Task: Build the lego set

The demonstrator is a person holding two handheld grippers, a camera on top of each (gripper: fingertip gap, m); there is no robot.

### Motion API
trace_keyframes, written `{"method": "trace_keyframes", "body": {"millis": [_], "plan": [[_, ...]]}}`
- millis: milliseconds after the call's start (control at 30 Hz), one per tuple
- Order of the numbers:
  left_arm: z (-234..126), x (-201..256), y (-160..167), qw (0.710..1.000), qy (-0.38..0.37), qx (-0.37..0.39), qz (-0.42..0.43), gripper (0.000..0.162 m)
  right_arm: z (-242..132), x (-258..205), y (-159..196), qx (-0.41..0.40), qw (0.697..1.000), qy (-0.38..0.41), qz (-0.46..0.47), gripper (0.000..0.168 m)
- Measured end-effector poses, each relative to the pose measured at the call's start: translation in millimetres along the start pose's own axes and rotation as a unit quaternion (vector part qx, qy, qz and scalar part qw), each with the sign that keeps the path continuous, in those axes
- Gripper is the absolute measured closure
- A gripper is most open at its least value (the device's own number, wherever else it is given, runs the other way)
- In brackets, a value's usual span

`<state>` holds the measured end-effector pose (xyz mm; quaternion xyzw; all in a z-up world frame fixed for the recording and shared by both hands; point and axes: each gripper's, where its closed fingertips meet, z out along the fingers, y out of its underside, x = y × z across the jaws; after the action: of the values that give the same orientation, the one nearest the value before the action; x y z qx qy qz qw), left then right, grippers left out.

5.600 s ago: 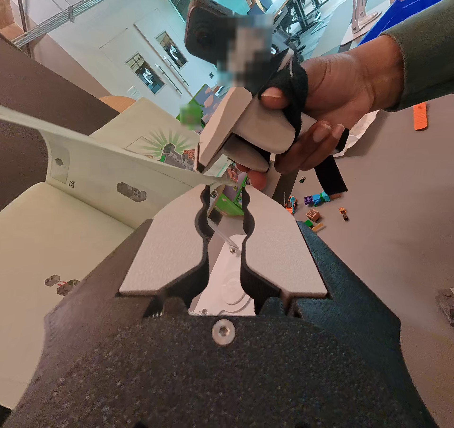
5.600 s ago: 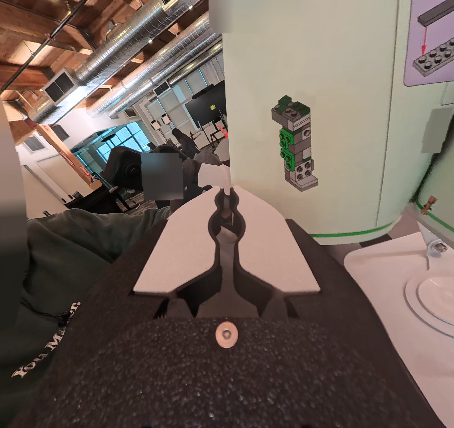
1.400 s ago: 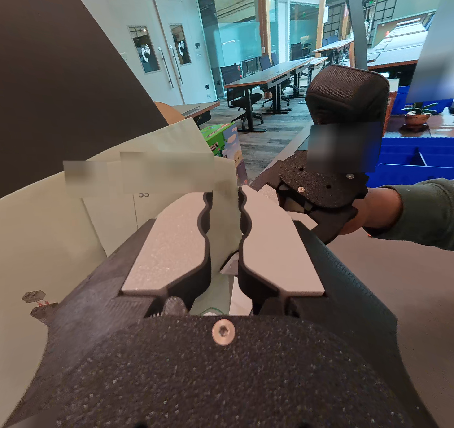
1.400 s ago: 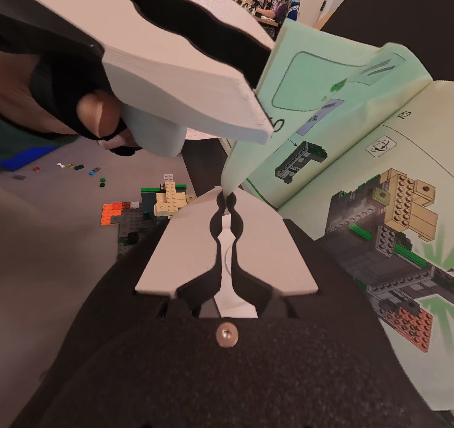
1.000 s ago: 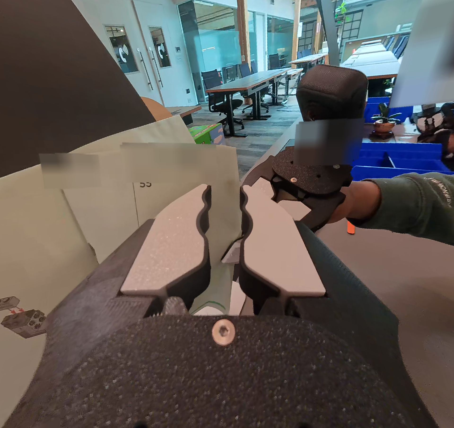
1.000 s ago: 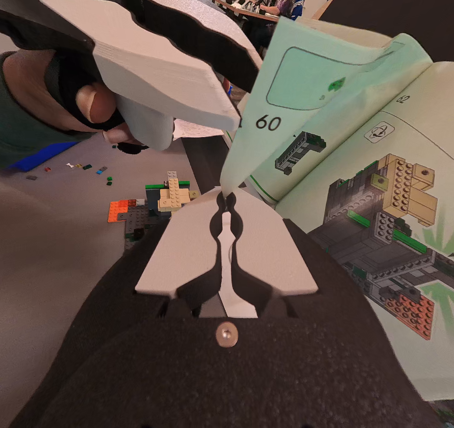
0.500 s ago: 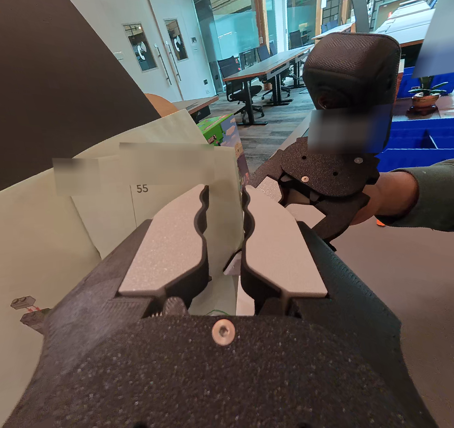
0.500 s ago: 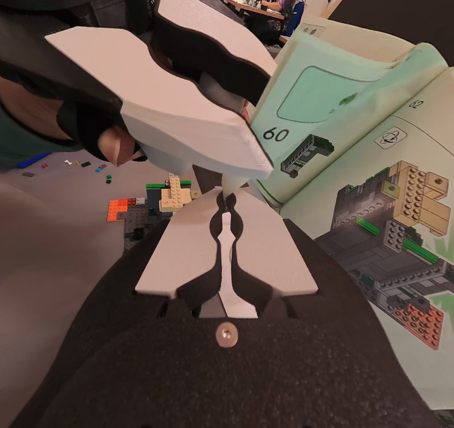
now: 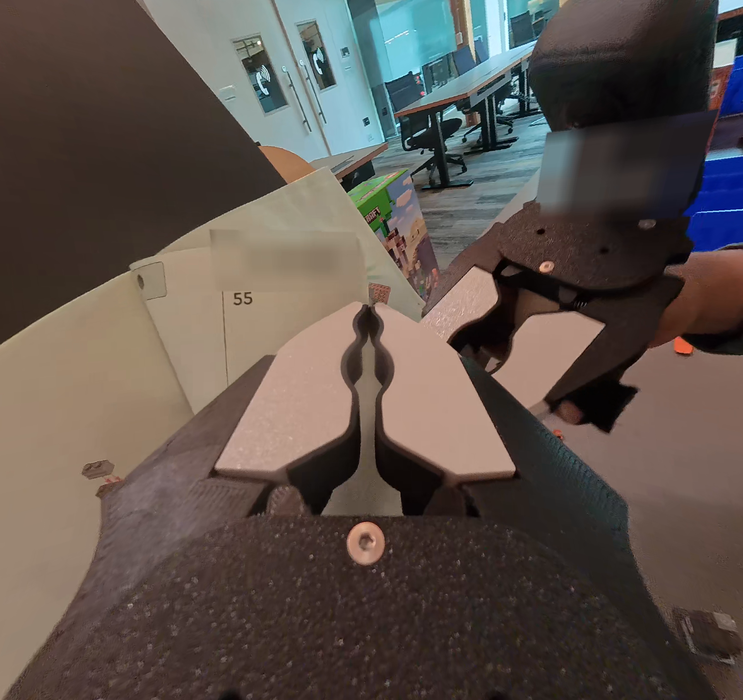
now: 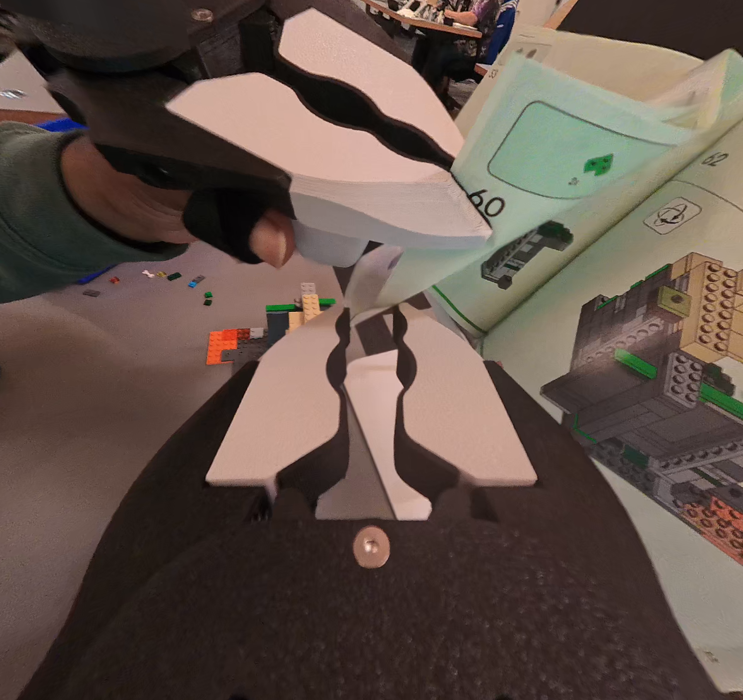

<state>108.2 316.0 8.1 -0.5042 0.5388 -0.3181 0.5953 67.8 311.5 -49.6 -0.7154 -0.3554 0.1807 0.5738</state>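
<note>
The left gripper (image 9: 369, 311) has its jaws pressed together on a page edge of the open booklet (image 9: 100, 379), which stands propped up at the left of the grey tabletop (image 9: 643, 459). In the right wrist view the same gripper (image 10: 462, 182) comes in from the upper left, held by a hand (image 10: 132, 206) in a black strap and green sleeve, its tips clamped on the lifted pale green page (image 10: 563, 182) that curls over the spread below.

The right gripper (image 10: 370, 315) has its jaws apart, with a gap between the fingertips; the lower corner of the lifted page hangs just above that gap, and I cannot tell whether it touches either finger. In the left wrist view the right gripper (image 9: 462, 315) sits just beside the left one, to its right, next to the booklet's edge.

The lego build (image 10: 257, 339), a flat cluster of orange, dark grey, tan and green plates, lies on the tabletop beyond the right gripper, to the left of the booklet. A scatter of loose small bricks (image 10: 173, 278) lies farther left, well apart from the build. A green lego box (image 9: 398, 230) stands behind the booklet. Blue bins (image 9: 715, 182) sit at the far right.
</note>
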Motion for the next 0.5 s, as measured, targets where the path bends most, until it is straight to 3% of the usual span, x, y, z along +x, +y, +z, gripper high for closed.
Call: {"method": "trace_keyframes", "body": {"millis": [233, 333, 500], "plan": [[-6, -1, 5, 1.0, 0.004, 0.006, -0.019, 0.162, -37, 21, -47, 0.122, 0.986, -0.012, 0.117, 0.127], [-7, 2, 3, 0.999, 0.012, 0.016, -0.033, 0.162, -36, 31, -58, 0.135, 0.981, -0.008, 0.138, 0.121], [-8, 3, 2, 0.998, 0.018, 0.025, -0.049, 0.162, -24, 35, -64, 0.153, 0.973, -0.039, 0.167, 0.13]]}}
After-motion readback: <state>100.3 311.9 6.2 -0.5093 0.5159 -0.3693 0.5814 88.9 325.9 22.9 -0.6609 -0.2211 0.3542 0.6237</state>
